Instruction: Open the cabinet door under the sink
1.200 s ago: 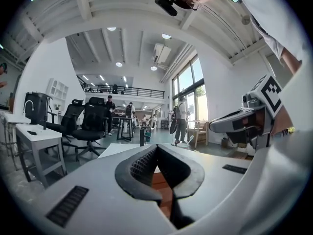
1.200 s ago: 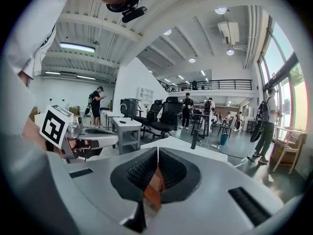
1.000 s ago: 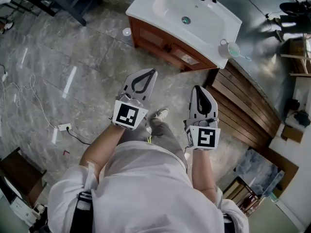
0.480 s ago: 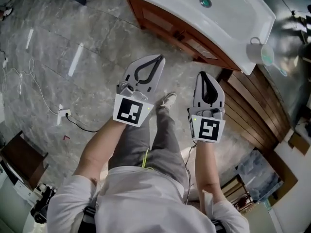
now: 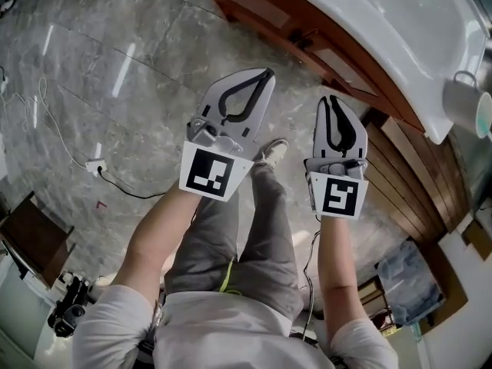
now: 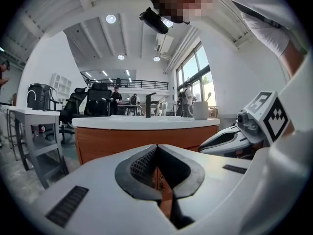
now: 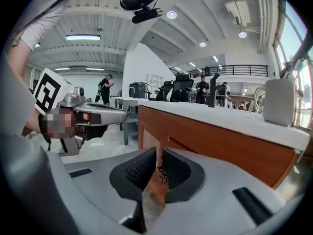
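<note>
Left gripper: held over the floor, short of the cabinet; its jaws are closed tip to tip, with nothing between them.
Right gripper: held beside the left one without touching it; its jaws are drawn in to a thin slit, with nothing gripped.
Cabinet doors: two wooden panels are counted under the white sink; both are shut and neither is touched.
Edges: the cabinet front is overhung by the sink rim; one mug is set at the rim's right corner.
Open room: bare grey floor is seen before the doors and to the left; the right side is closed in by wooden slats.
Floor items: one power strip with its cable lies well to the left; one shoe is seen between the grippers.
</note>
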`<state>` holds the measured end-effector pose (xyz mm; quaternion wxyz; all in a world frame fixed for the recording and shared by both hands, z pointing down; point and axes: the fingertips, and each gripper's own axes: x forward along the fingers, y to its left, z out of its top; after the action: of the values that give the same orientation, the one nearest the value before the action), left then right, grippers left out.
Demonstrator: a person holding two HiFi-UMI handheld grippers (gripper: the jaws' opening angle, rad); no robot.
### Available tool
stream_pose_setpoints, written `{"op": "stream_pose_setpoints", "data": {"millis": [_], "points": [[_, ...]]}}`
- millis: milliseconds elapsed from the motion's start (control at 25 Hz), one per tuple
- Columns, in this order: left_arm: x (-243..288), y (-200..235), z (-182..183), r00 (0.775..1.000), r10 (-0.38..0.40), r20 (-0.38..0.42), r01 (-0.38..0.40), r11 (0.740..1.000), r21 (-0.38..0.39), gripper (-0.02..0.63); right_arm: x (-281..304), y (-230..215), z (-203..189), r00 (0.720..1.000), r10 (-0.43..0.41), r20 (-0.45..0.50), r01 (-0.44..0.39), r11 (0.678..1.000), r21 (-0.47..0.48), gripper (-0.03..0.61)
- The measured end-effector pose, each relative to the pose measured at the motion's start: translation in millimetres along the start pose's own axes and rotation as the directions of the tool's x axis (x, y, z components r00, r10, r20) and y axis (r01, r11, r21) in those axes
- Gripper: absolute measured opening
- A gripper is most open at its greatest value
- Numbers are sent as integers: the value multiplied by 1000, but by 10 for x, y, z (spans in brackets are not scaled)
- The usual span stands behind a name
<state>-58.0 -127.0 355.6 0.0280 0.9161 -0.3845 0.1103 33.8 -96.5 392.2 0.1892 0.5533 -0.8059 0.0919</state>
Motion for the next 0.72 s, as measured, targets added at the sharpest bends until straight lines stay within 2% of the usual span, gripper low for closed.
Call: {"op": "stream_pose_setpoints", "data": {"millis": [280, 720], "points": [[211, 35, -497, 1000, 20, 11, -20, 1000, -11, 9, 404, 7, -507, 1000, 27, 7, -27, 999, -19, 37], [439, 7, -1079, 1000, 21, 23, -21, 1000, 4, 9, 844, 3, -946, 997, 32, 67, -31, 999, -25, 37]]}}
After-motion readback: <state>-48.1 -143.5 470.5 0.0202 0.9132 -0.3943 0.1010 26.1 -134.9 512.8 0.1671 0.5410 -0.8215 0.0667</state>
